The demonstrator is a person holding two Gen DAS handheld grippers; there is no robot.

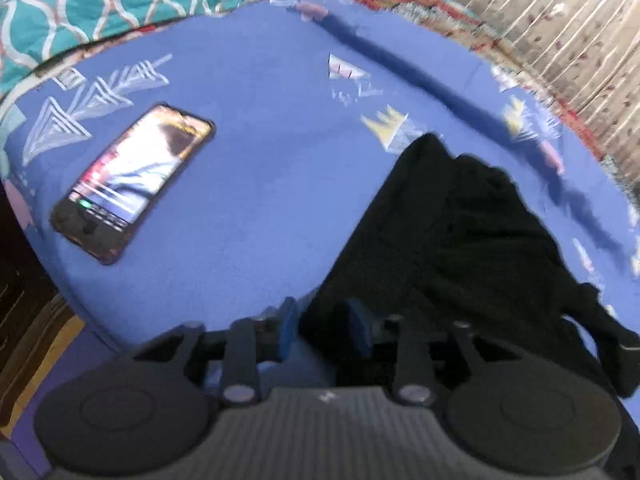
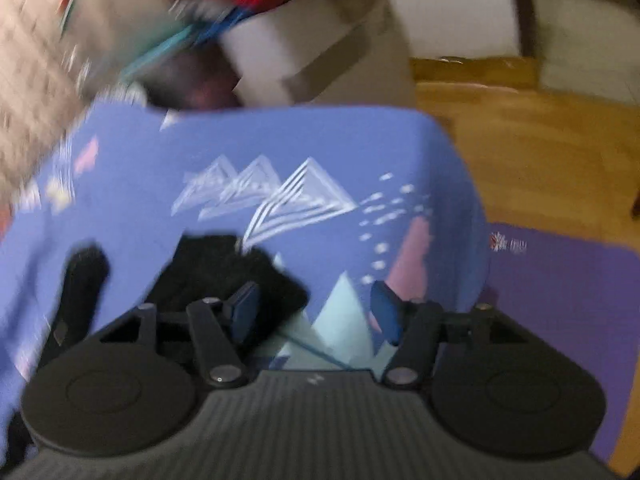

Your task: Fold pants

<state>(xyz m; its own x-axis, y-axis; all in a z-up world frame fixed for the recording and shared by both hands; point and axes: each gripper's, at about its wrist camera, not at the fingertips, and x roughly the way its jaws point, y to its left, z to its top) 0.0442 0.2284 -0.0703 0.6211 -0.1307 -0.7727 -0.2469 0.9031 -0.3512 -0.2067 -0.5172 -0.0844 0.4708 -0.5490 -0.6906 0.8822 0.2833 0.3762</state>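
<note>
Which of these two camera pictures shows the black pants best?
The left wrist view: the black pants spread across the blue bedsheet, gripped by the left gripper. The right wrist view shows only a bunched end beside the open right gripper.

On the bedsheet (image 1: 260,208), the phone (image 1: 132,184) lies left of the pants (image 1: 448,248).

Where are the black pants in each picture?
Left wrist view: the black fabric pants fill the lower right, reaching down between the left gripper fingers.
Right wrist view: the pants show at lower left, beside the open right gripper, which holds nothing.
Shared landmark: the blue bedsheet with white triangle prints lies under the pants in both.
</note>
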